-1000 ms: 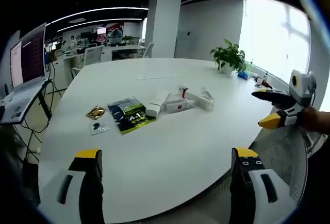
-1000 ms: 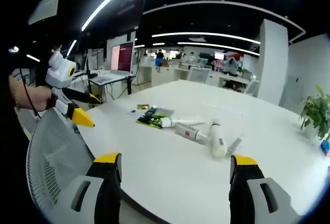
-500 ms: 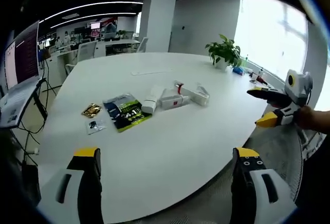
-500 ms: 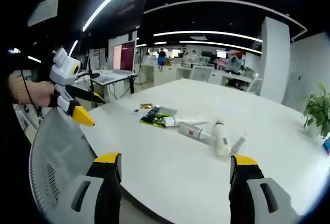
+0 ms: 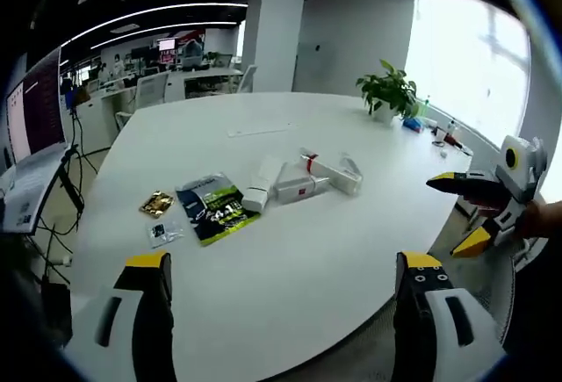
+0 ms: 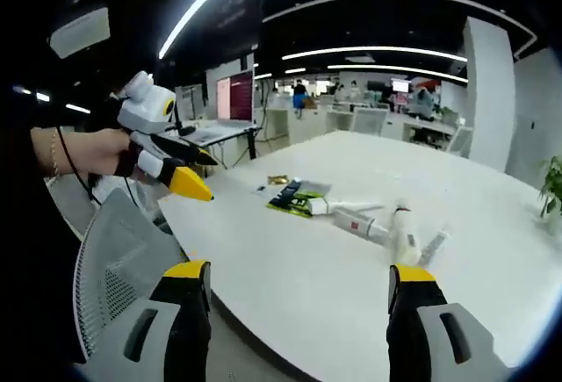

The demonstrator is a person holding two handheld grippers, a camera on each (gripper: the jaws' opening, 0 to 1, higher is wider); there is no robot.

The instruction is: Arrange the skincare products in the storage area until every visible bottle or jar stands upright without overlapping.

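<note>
— Left gripper view: how is the left gripper posed?
— Jaws wide, empty, hovering off the table edge. The right gripper, hand-held, gapes too.
— And the products?
— The tubes lie flat mid-table, touching, beside a green packet.

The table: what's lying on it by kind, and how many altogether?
White bottles or tubes lying down in the middle cluster: 3 as far as I can tell
Green and black pouch: 1
Gold packet: 1
Small dark sachet: 1
Potted plant: 1
Total: 7, not counting tiny blurred items by the window.
</note>
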